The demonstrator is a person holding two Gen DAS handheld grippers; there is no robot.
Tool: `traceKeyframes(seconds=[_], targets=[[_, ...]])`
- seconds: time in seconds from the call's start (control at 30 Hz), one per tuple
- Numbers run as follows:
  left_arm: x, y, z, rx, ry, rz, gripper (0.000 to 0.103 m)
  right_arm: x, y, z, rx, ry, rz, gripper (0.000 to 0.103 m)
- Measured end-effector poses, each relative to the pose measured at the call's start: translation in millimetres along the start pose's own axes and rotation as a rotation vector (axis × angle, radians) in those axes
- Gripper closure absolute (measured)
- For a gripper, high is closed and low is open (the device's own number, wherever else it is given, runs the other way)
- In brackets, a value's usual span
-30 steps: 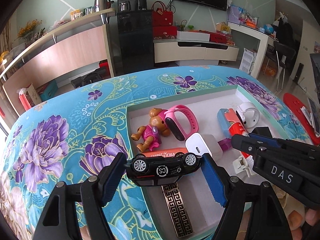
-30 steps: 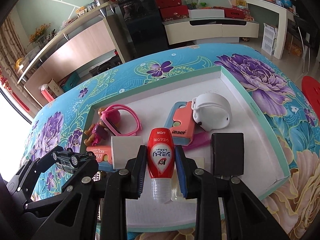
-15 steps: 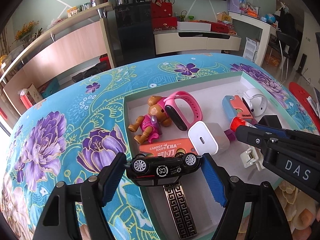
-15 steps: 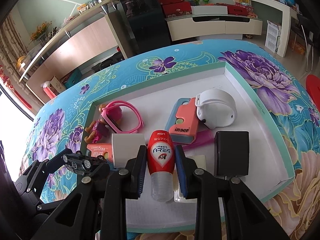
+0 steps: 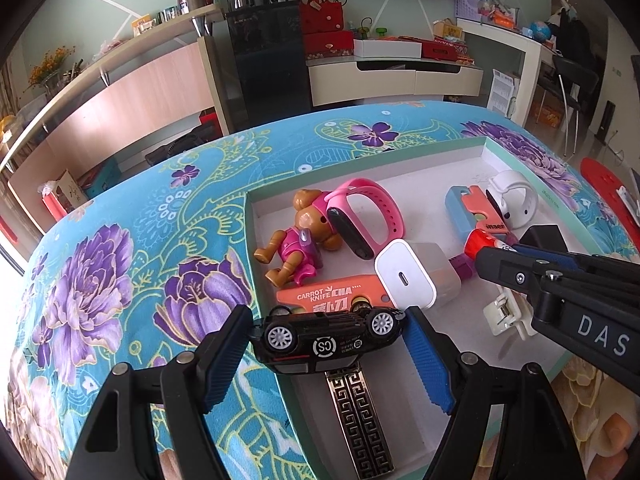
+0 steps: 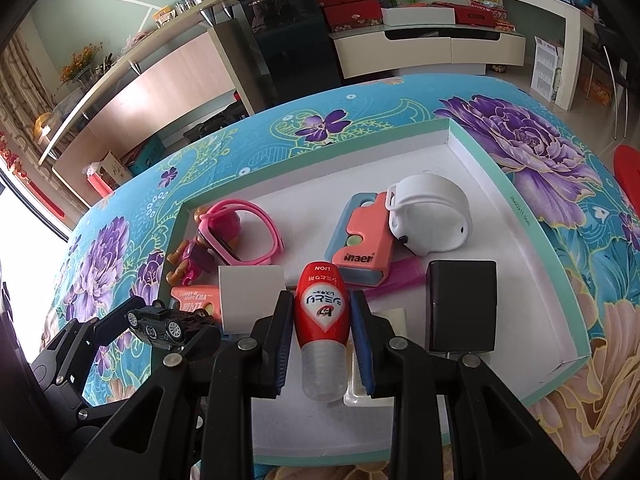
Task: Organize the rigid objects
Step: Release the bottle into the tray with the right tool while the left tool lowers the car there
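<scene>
The left claw (image 5: 328, 344) is spread wide but clamped end to end on an upside-down black toy car (image 5: 326, 338), held over the 7 o'clock corner of the white tray (image 6: 520, 184) on the flowered desk (image 5: 120, 240). The right claw (image 6: 322, 328) is nearly closed around a red tube (image 6: 322, 312), cap toward the camera, above the tray's near middle. The car is pinched only at its bumpers, so a slight slackening could likely drop it onto the orange carrot knife (image 5: 332, 294) or the patterned metal bar (image 5: 360, 420). At 12 o'clock from the tube sit a coral box (image 6: 362, 244) and purple strip (image 6: 400, 274); lowering there could knock them. The two claws hang close together, so crossing paths risks a collision.
</scene>
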State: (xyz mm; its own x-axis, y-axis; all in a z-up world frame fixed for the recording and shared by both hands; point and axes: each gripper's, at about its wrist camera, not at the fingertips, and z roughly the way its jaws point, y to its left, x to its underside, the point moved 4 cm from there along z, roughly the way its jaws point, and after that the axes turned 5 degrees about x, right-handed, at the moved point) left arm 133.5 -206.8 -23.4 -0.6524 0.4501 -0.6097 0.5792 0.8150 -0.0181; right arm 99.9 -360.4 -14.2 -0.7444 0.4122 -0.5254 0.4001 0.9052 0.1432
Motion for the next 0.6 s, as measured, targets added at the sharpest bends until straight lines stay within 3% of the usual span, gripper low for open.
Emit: traceKeyframes(seconds=[0.6], targets=[[-5, 3, -12, 0.013, -0.010, -0.004, 0.020, -8, -5, -17, 0.014, -0.047, 0.014, 0.065]])
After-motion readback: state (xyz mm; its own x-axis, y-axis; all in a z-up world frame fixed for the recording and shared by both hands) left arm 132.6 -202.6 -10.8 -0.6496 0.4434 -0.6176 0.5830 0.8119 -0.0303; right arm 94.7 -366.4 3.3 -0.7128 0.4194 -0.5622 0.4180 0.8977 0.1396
